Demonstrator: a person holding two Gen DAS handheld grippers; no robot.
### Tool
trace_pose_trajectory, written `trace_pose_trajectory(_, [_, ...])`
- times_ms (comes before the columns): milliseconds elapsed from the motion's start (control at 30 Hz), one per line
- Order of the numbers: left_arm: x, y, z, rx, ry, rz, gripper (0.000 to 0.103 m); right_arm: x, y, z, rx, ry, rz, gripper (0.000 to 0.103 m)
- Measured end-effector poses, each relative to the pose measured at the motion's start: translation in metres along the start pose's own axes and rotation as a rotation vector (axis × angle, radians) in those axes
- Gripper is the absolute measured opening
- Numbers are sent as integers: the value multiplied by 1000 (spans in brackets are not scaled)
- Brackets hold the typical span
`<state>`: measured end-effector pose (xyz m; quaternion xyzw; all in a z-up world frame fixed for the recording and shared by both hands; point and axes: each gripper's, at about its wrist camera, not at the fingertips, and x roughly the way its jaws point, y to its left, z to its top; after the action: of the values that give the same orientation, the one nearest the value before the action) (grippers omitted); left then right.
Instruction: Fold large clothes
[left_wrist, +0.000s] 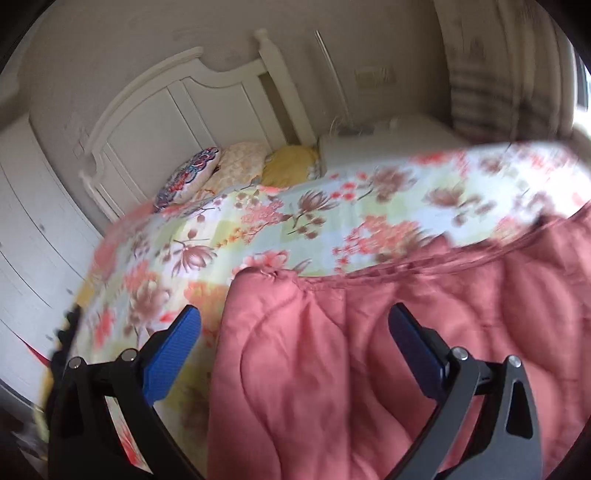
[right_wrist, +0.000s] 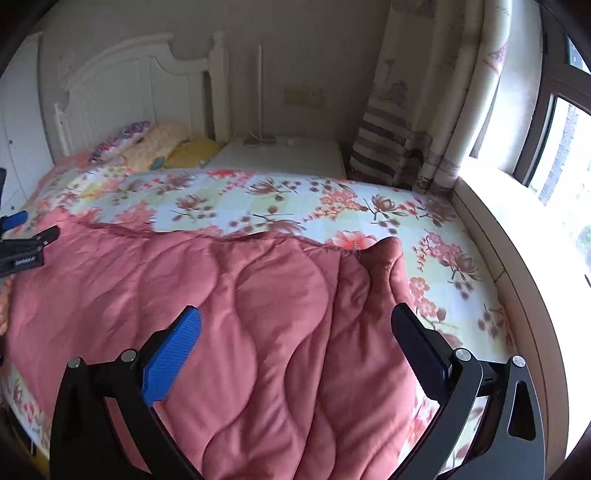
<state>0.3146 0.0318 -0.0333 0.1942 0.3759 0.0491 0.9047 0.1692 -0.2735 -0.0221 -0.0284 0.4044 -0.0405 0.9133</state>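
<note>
A large pink quilted comforter (right_wrist: 229, 317) lies spread across the near part of a bed with a floral sheet (right_wrist: 280, 203). In the left wrist view the comforter (left_wrist: 369, 362) fills the lower right, its left edge between the fingers. My left gripper (left_wrist: 295, 325) is open and empty, just above that left edge. It also shows at the far left of the right wrist view (right_wrist: 14, 236). My right gripper (right_wrist: 297, 325) is open and empty above the comforter's right part, near a raised fold (right_wrist: 384, 254).
Pillows (right_wrist: 155, 147) lie at the white headboard (right_wrist: 122, 85). A white nightstand (right_wrist: 288, 155) stands beyond the bed. Curtains (right_wrist: 424, 122) and a window ledge (right_wrist: 517, 229) run along the right. White cabinets (left_wrist: 33, 221) stand at the left.
</note>
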Motion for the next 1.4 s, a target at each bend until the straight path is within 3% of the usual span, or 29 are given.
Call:
trace_pose_trajectory(67, [33,0,-9,19,49,6,101,43,-6,-2,-9,95,-51,98])
trace_pose_trajectory(100, [46,2,-15,-5,80,-38,101,60,-10,-9,-1,140,-41,98])
trace_pose_trajectory(133, [57,11,-20,-84,103,-114,101,75,-17,-17,46,153,35,99])
trace_pose_trajectory(200, [64,26,-23,-170,122,-182,101,78,-32,-21,121,127,103,99])
trace_pose_trajectory(367, [80,40,-26,-247,175,-291,101,83,-37,-20,146,134,133,99])
trace_pose_trajectory(600, [68,38,-21,-251,198,-239,101,80,-34,-18,139,161,118,99])
trace_pose_trajectory(700, [43,46,-13,-289,173,-208,101,60,-28,-5,139,187,23,98])
trace_pose_trajectory(833, [-1,34,-2,-262,74,-274,101,24,3,7,99,91,121,98])
trace_pose_trajectory(933, [-12,3,-1,-170,46,-243,101,24,47,7,-14,86,157,98])
trace_pose_trajectory(1033, [4,-35,-10,-75,83,-188,101,50,80,-7,-88,139,142,98])
trace_pose_trajectory(1133, [13,-48,-21,-65,32,-144,101,61,78,-15,-62,92,175,99])
trace_pose_trajectory(1233, [16,-49,-20,-61,45,-135,101,61,72,-12,-40,125,181,99])
trace_pose_trajectory(1333, [16,-48,-21,-63,38,-133,101,41,75,-14,-14,125,137,98])
trace_pose_trajectory(1400, [16,-48,-21,-66,36,-133,101,15,79,-23,14,71,201,98])
